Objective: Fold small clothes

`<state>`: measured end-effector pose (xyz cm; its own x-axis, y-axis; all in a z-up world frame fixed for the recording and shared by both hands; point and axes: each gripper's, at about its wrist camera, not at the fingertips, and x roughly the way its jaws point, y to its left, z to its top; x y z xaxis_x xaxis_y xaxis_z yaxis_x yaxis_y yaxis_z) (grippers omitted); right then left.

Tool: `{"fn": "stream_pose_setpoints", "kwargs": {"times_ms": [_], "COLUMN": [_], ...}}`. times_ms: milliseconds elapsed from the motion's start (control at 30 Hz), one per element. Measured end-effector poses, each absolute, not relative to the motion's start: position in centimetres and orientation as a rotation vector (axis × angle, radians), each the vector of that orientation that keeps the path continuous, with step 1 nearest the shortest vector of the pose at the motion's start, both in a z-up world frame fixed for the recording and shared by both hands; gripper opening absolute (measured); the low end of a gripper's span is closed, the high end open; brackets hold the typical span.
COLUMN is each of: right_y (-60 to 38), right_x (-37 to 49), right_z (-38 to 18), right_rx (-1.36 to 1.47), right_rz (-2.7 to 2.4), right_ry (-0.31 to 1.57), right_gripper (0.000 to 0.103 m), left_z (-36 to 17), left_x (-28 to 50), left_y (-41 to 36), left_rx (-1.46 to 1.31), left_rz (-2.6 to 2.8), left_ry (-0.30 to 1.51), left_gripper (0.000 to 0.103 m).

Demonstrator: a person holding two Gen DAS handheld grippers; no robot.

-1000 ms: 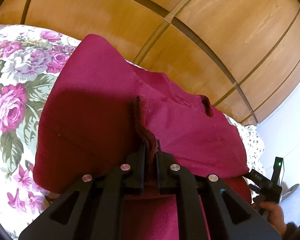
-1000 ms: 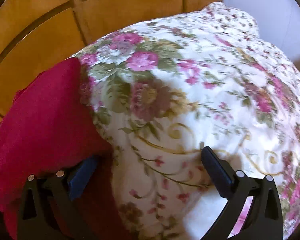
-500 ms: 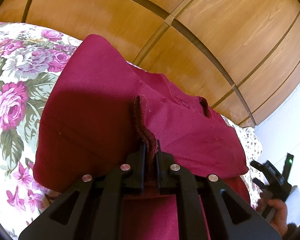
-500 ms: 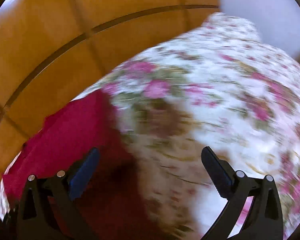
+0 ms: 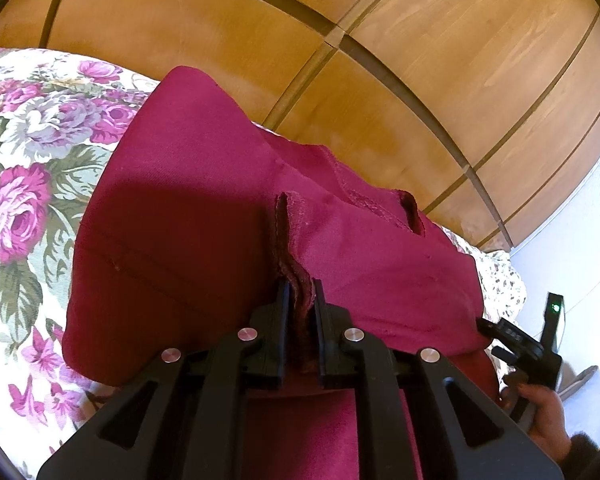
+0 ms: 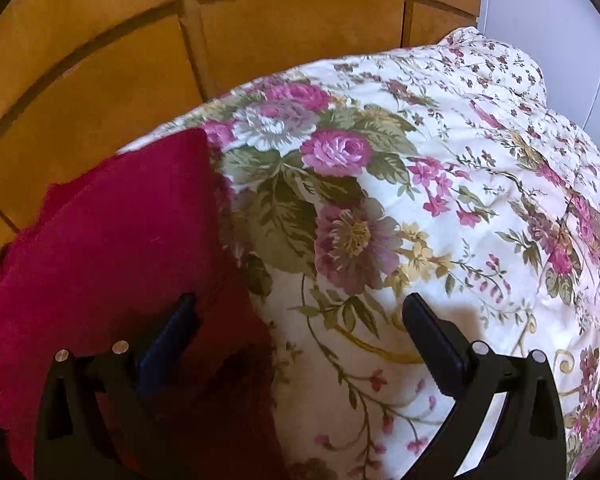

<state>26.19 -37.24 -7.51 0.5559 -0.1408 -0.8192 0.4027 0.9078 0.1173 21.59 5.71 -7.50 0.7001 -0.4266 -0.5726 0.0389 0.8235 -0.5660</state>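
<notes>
The dark red garment [image 5: 204, 216] is partly folded on the floral bedspread [image 5: 24, 184], at its edge nearest the wooden panelled wall [image 5: 400, 52]. One hemmed edge is pulled up off the bedspread into a standing ridge, and a slit opening shows toward the wall.

A bed covered by a floral quilt [image 6: 440, 184], with a dark red garment [image 5: 188, 216] lying on it.

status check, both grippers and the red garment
Left gripper shut on dark red fabric garment, pinching a hem edge. Right gripper open, empty, over floral quilted bedspread. Nothing in the way.
</notes>
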Motion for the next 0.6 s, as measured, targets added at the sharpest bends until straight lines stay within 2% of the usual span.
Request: {"fn": "stream_pose_setpoints", "kwargs": {"times_ms": [200, 300, 333, 400, 467, 533, 600], "right_y": [-40.7, -40.4, -40.2, -39.6, -39.1, -38.7, -38.9], "right_x": [23.1, 21.7, 21.3, 20.3, 19.5, 18.5, 17.5], "right_z": [-7.3, -6.9, -6.7, -6.4, -6.2, -5.9, -5.7], "right_rx": [0.56, 0.549, 0.54, 0.514, 0.475, 0.459, 0.486], "right_rz": [-0.244, -0.177, -0.142, -0.086, -0.054, -0.022, -0.01], "right_ry": [0.953, 0.972, 0.982, 0.998, 1.017, 1.034, 1.031], "right_gripper": [0.101, 0.101, 0.101, 0.101, 0.101, 0.101, 0.101], "left_z": [-7.6, -7.5, -7.5, -7.0, -6.1, -5.4, -5.1], "left_x": [21.5, 21.0, 20.8, 20.1, 18.6, 16.9, 15.4], "left_y": [6.1, 6.3, 6.3, 6.0, 5.1, 4.3, 4.1], "left_rx": [-0.592, -0.605, -0.606, -0.589, -0.518, -0.448, -0.416], "left_rz": [-0.294, -0.294, -0.291, -0.327, -0.355, -0.348, -0.338], "left_ry": [0.75, 0.745, 0.745, 0.745, 0.725, 0.697, 0.698], "left_gripper": [0.01, 0.01, 0.015, 0.036, 0.077, 0.095, 0.096]}}
